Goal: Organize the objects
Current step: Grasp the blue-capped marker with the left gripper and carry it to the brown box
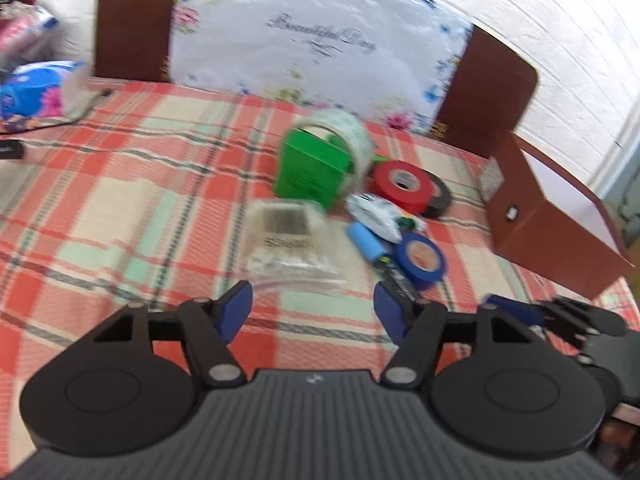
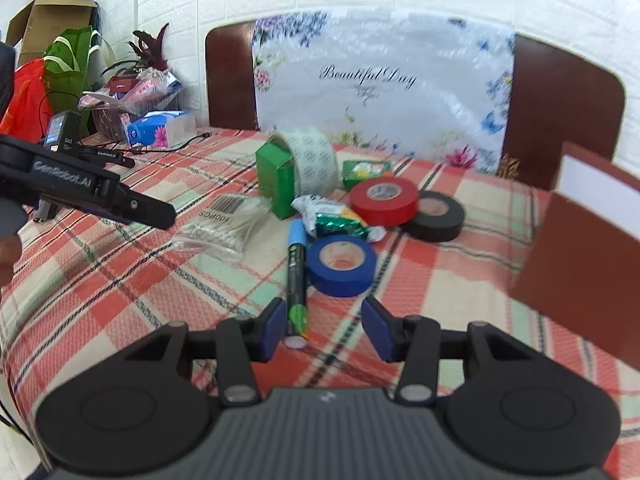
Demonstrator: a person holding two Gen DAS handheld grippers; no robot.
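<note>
a cluster of small things is being shown on a plaid tablecloth (image 2: pixel 120 280) of red, cream and mint squares. a blue tape roll (image 2: pixel 342 266) is lying flat near the front of the cluster, its cardboard core facing up. just to its left a black marker (image 2: pixel 296 280) with a light blue cap is lying lengthwise, the cap pointing away and the green-labelled end reaching toward the camera. behind the blue roll a crumpled white and green wrapper (image 2: pixel 334 218) is lying, and past it a red tape roll (image 2: pixel 385 201) is touching a black tape roll (image 2: pixel 434 215) on its right. a green box (image 2: pixel 276 184) is standing upright, with a wide roll of printed clear tape (image 2: pixel 316 164) leaning against its back. a clear bag of cotton swabs (image 2: pixel 224 226) with a barcode label is lying to the left of the marker. a brown box (image 2: pixel 580 264) with a white inside is standing at the right edge.

the right gripper (image 2: pixel 323 326) is being held low over the cloth with its blue pads apart; the near end of the marker is lying just inside the left pad, and nothing is being clamped. the left gripper (image 1: pixel 313 310) is being held above the cloth with its pads set wider apart and nothing between them, the swab bag (image 1: pixel 290 246) lying just ahead of it. its view is blurred.
</note>
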